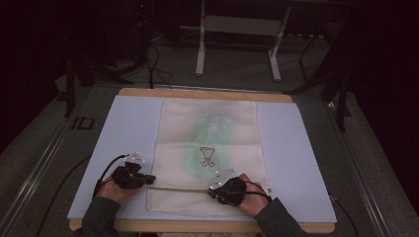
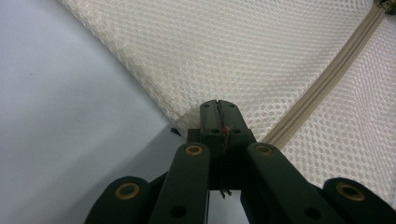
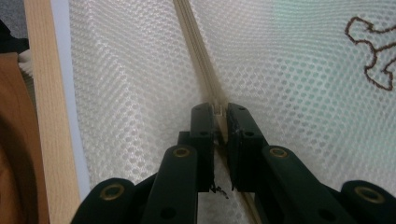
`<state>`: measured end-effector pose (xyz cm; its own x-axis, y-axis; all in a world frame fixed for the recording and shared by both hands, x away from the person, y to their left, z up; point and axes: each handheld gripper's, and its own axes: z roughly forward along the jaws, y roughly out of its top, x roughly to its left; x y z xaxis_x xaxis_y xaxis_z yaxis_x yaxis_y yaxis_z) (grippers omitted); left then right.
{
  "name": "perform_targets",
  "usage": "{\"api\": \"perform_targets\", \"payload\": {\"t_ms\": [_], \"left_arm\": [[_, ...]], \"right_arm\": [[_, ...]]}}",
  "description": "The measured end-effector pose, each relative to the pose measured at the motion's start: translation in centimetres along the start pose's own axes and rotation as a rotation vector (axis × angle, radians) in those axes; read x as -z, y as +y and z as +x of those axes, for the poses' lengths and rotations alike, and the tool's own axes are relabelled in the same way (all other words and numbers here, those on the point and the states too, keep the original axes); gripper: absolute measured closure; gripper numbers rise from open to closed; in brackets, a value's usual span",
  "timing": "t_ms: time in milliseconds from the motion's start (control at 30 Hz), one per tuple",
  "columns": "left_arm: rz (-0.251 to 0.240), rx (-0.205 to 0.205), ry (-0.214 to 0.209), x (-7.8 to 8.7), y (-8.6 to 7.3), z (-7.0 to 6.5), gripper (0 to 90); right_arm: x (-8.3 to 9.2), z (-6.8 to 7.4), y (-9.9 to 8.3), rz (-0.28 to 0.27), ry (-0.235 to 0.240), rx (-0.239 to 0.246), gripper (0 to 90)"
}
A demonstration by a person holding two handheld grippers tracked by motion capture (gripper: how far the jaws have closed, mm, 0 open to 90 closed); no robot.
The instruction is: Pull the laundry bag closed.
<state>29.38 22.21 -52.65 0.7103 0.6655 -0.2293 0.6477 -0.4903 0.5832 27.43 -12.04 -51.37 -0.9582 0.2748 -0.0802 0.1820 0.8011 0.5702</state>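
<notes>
The mesh laundry bag (image 1: 210,158) lies flat on the bench (image 1: 296,148); the left gripper (image 1: 148,178), jaws shut, pins its corner so the right gripper (image 1: 213,193), jaws nearly shut on the zipper pull (image 3: 217,111), can slide it along the zipper (image 1: 180,188)

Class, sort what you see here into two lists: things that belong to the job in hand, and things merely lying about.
In the job:
mesh laundry bag
its zipper
left gripper, shut on the bag's edge
right gripper, closed on the zipper

Lying about:
blue mat
wooden table
metal stand
floor cables
</notes>
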Motion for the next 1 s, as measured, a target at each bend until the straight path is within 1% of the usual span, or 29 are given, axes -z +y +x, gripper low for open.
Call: {"api": "perform_targets", "payload": {"t_ms": [67,233,400,533,567,800,1000], "left_arm": [[0.001,-0.002,0.000,0.0,0.0,0.0,90.0],[0.001,-0.002,-0.001,0.0,0.0,0.0,90.0],[0.001,-0.002,-0.001,0.0,0.0,0.0,90.0],[0.001,-0.001,0.000,0.0,0.0,0.0,90.0],[0.001,0.000,0.000,0.0,0.0,0.0,90.0],[0.000,0.001,-0.002,0.0,0.0,0.0,90.0],[-0.002,0.003,-0.002,0.0,0.0,0.0,90.0]], "right_arm": [[0.1,0.0,-0.1,-0.002,0.002,-0.005,82.2],[0.2,-0.1,-0.3,0.006,-0.006,0.001,82.2],[0.5,-0.2,-0.9,0.005,-0.009,-0.020,82.3],[0.9,-0.4,-1.4,0.007,-0.017,-0.019,82.2],[1.0,-0.4,-1.5,0.007,-0.016,-0.027,82.2],[1.5,-0.7,-2.3,0.004,-0.021,-0.043,82.2],[1.9,-0.9,-2.7,0.005,-0.024,-0.048,82.2]]}}
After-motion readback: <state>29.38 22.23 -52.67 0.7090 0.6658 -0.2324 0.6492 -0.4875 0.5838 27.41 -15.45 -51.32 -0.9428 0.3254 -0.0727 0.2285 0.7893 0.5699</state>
